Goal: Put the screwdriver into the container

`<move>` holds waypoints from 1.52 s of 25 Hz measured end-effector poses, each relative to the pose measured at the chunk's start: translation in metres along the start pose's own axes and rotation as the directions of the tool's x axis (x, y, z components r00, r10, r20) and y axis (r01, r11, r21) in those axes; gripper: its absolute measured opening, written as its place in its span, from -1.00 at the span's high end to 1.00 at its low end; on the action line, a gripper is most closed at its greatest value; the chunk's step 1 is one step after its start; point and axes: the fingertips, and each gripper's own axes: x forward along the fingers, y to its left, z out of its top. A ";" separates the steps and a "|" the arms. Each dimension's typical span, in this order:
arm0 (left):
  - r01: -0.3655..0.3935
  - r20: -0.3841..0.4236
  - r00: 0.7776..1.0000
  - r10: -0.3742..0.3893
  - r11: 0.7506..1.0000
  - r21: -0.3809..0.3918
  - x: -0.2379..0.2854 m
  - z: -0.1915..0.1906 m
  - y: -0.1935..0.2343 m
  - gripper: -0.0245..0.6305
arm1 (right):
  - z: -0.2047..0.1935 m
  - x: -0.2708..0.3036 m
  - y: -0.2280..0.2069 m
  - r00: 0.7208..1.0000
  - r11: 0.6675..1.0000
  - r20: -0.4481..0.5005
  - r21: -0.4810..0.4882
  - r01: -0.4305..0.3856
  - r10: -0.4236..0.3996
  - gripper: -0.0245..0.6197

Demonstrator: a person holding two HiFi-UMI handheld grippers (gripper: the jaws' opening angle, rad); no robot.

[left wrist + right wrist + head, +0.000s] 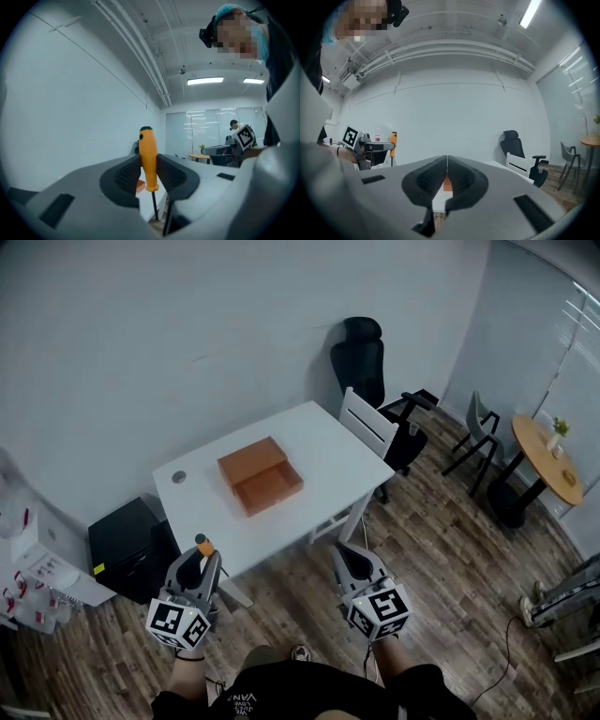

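Observation:
My left gripper is shut on a screwdriver with an orange handle; the handle stands upright between the pads and its thin shaft points down. The handle's tip shows above the jaws in the head view, and the screwdriver also appears far left in the right gripper view. My right gripper is shut with nothing in it, its pads meeting at the tips. An open orange container lies on the white table, ahead of both grippers, which hang over the floor in front of the table.
A white chair and a black office chair stand at the table's right end. A black cabinet sits left of the table. A round wooden table with a grey chair is at the far right. The floor is wood.

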 end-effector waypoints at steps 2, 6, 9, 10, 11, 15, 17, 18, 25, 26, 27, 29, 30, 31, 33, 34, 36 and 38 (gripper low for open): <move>-0.001 -0.015 1.000 0.001 1.000 0.003 0.008 -0.004 0.008 0.59 | -0.004 0.014 -0.001 1.000 1.000 -0.018 0.003 -0.015 0.015 0.89; 0.021 -0.035 0.999 -0.021 1.000 -0.010 0.028 -0.012 0.028 0.59 | -0.009 0.047 -0.002 0.998 1.000 -0.054 -0.003 -0.022 0.022 0.89; 0.059 -0.036 0.998 -0.060 0.998 -0.030 0.049 -0.018 0.041 0.59 | -0.009 0.073 0.000 0.997 1.000 -0.075 -0.013 -0.021 0.020 0.89; 0.074 -0.035 0.997 -0.075 0.997 -0.034 0.057 -0.018 0.046 0.59 | -0.009 0.083 0.001 0.997 1.000 -0.079 -0.013 -0.019 0.018 0.89; 0.087 -0.035 0.995 -0.089 0.996 -0.036 0.064 -0.018 0.052 0.59 | -0.009 0.093 0.001 0.997 1.000 -0.081 -0.010 -0.016 0.015 0.89; 0.135 -0.032 0.990 -0.136 0.990 -0.038 0.091 -0.019 0.077 0.59 | -0.006 0.129 0.002 0.997 1.000 -0.074 -0.007 0.010 -0.010 0.89; 0.155 -0.029 0.987 -0.156 0.987 -0.040 0.103 -0.019 0.087 0.59 | -0.004 0.144 -0.001 0.998 1.000 -0.064 -0.006 0.030 -0.030 0.89; 0.165 -0.029 0.986 -0.166 0.985 -0.040 0.110 -0.018 0.092 0.59 | -0.003 0.150 -0.002 0.997 0.999 -0.060 -0.005 0.040 -0.040 0.89; 0.215 -0.022 0.976 -0.216 0.976 -0.042 0.151 -0.016 0.117 0.59 | -0.004 0.183 -0.012 0.995 0.997 -0.058 -0.003 0.081 -0.081 0.89; 0.218 -0.021 0.976 -0.219 0.975 -0.045 0.156 -0.017 0.118 0.59 | -0.004 0.186 -0.015 0.995 0.996 -0.059 -0.002 0.085 -0.085 0.89; 0.223 -0.021 0.974 -0.224 0.974 -0.045 0.162 -0.017 0.118 0.59 | -0.005 0.188 -0.019 0.994 0.996 -0.060 0.000 0.090 -0.090 0.89; 0.235 -0.023 0.971 -0.236 0.971 -0.042 0.174 -0.019 0.117 0.59 | -0.005 0.193 -0.030 0.993 0.995 -0.059 0.001 0.099 -0.099 0.89; 0.238 -0.025 0.971 -0.239 0.970 -0.041 0.181 -0.019 0.116 0.59 | -0.004 0.195 -0.036 0.993 0.995 -0.057 0.002 0.101 -0.100 0.89; 0.239 -0.026 0.970 -0.241 0.970 -0.040 0.188 -0.020 0.115 0.59 | -0.003 0.198 -0.042 0.993 0.995 -0.055 0.002 0.101 -0.101 0.89; 0.236 -0.025 0.971 -0.237 0.971 -0.036 0.201 -0.020 0.115 0.59 | -0.002 0.205 -0.053 0.994 0.995 -0.049 0.004 0.097 -0.096 0.89; 0.231 -0.024 0.972 -0.232 0.972 -0.033 0.208 -0.019 0.116 0.59 | -0.001 0.210 -0.057 0.995 0.996 -0.047 0.006 0.093 -0.093 0.89; 0.222 -0.024 0.975 -0.223 0.975 -0.027 0.219 -0.018 0.119 0.59 | 0.000 0.219 -0.066 0.996 0.997 -0.044 0.009 0.083 -0.082 0.89; 0.217 -0.028 0.976 -0.218 0.976 -0.021 0.231 -0.018 0.120 0.59 | 0.000 0.228 -0.075 0.997 0.997 -0.042 0.011 0.072 -0.071 0.89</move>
